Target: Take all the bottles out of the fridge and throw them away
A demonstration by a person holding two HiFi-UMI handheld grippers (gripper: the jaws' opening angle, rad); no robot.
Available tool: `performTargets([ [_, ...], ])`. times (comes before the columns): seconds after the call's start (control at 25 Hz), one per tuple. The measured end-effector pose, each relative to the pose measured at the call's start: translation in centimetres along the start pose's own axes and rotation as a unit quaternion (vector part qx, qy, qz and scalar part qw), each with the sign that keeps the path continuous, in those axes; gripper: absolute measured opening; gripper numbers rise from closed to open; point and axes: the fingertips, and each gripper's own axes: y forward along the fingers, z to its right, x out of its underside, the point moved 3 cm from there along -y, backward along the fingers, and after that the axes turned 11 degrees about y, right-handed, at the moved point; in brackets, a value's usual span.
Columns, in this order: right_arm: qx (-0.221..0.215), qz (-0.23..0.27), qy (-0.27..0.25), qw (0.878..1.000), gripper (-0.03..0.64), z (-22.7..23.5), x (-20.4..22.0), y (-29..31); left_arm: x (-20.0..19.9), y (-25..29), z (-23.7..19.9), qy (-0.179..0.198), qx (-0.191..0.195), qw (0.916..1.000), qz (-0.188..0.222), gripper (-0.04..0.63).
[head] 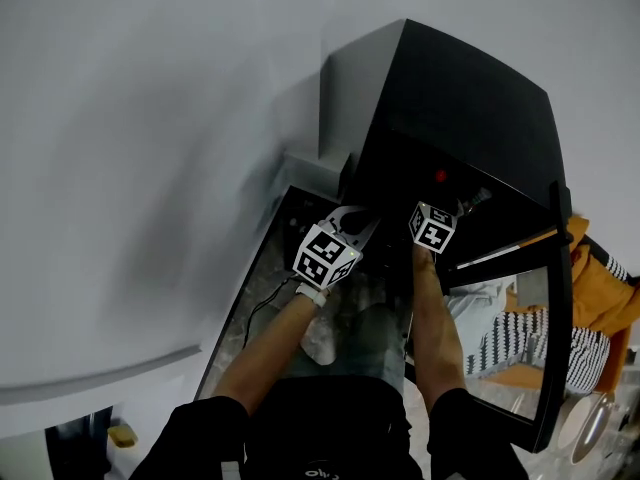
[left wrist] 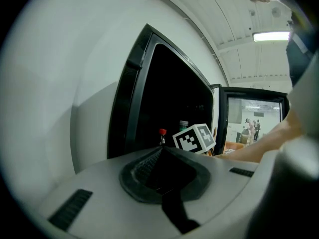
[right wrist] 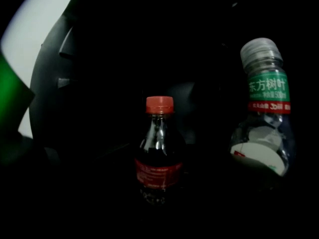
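- A black fridge is standing against a white wall, its glass door hanging open.
- The left hand-held gripper is hovering outside the opening, jaws pressed together, holding nothing.
- The right hand-held gripper is pointing into the dark interior, jaws spread, gripping nothing.
- A clear green-labelled bottle is standing inside, right of the cola.
- A red-capped cola bottle is standing inside, directly ahead of the right hand-held gripper.

Fridge interior nearly black; ceiling lamp glares; edges warped
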Motion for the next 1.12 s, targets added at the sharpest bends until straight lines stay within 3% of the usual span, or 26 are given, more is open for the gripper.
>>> performTargets([
  [0.32,0.006,-0.005,-0.013,1.0,0.31,-0.3,0.3,-0.4,-0.2,-0.8,-1.0,0.005,-0.003,1.0,0.002,0.006],
  [0.64,-0.016,-0.02,-0.019,0.999,0.308,-2.0,-0.6,-5.2,-2.9,-2.7,-1.0,-0.006,-0.005,0.9999,-0.009,0.006],
  [0.8,-0.036,-0.035,-0.041,0.998,0.308,-4.4,-2.8,-9.7,-6.5,-4.0,-0.5,-0.017,0.001,0.9996,-0.022,0.006],
  [1.12,-0.071,-0.033,-0.045,0.996,0.308,-9.1,-11.3,-19.8,-16.1,-7.5,0.8,-0.02,0.009,0.9994,-0.028,0.006],
])
